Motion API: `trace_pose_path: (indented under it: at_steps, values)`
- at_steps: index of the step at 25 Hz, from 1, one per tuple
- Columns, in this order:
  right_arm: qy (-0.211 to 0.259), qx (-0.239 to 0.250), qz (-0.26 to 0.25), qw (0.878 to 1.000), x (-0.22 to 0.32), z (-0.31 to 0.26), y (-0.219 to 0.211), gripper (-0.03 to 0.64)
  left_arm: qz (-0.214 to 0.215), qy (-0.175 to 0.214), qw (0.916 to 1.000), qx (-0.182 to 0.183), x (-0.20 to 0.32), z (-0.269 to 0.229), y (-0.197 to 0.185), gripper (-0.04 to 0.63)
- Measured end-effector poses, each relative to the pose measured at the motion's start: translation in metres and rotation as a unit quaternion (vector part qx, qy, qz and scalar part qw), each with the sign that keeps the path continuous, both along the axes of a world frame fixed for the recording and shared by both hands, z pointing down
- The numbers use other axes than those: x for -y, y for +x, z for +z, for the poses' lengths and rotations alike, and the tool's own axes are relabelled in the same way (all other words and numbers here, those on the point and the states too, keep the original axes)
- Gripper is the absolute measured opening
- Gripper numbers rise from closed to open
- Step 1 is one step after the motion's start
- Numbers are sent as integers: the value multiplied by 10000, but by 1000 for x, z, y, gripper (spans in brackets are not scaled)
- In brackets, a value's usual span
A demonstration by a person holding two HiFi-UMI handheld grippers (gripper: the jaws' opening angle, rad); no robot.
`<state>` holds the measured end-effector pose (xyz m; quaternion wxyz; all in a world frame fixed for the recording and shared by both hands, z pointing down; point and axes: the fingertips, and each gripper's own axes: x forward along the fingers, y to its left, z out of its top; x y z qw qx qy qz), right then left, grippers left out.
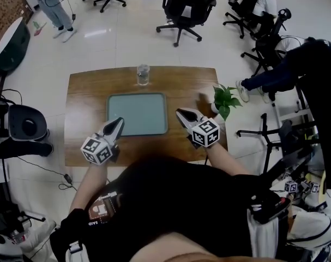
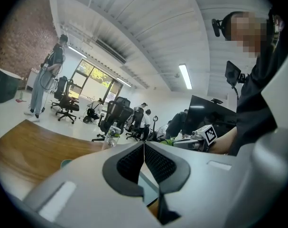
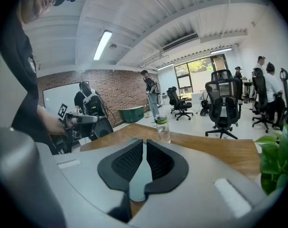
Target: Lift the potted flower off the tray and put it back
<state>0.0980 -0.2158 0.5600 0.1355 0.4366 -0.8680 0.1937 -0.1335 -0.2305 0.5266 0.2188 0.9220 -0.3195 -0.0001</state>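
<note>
The potted flower, a small green plant in a white pot, stands on the wooden table near its right edge, off the grey-green tray. The tray lies empty mid-table. My left gripper hovers at the tray's front left corner, jaws shut with nothing between them. My right gripper sits just right of the tray, left of the plant, its jaws together and empty. In the right gripper view the plant's leaves show at the right edge.
A clear water bottle stands at the table's far edge behind the tray, also seen as the bottle ahead of the right jaws. Office chairs and seated people surround the table; a person stands at the far left.
</note>
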Motion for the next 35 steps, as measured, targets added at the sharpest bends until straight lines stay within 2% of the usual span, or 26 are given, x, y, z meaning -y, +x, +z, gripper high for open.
trace_pose_path:
  at_steps: [6, 10, 17, 22, 26, 30, 35]
  values:
    - [101, -12, 302, 9995, -9, -5, 33, 51, 465, 25, 9989, 89, -5, -4, 45, 6]
    - [193, -19, 641, 9978, -23, -11, 67, 72, 937, 1, 9955, 134, -10, -8, 89, 19]
    - [456, -275, 1616, 9854, -58, -16, 177, 176, 1850, 14, 9822, 340, -26, 2, 204, 48]
    - [530, -467, 2092, 9753, -81, -10, 253, 253, 2428, 41, 9687, 522, -39, 17, 293, 48]
    - [427, -506, 2172, 9739, -86, 10, 295, 310, 2848, 33, 9551, 810, -56, 44, 361, 48]
    - [233, -544, 2034, 9773, -76, 47, 324, 388, 3138, -59, 9443, 991, -69, 76, 421, 48]
    - [2, -695, 1606, 9846, -55, 97, 328, 474, 3328, -227, 9363, 1101, -90, 114, 456, 48]
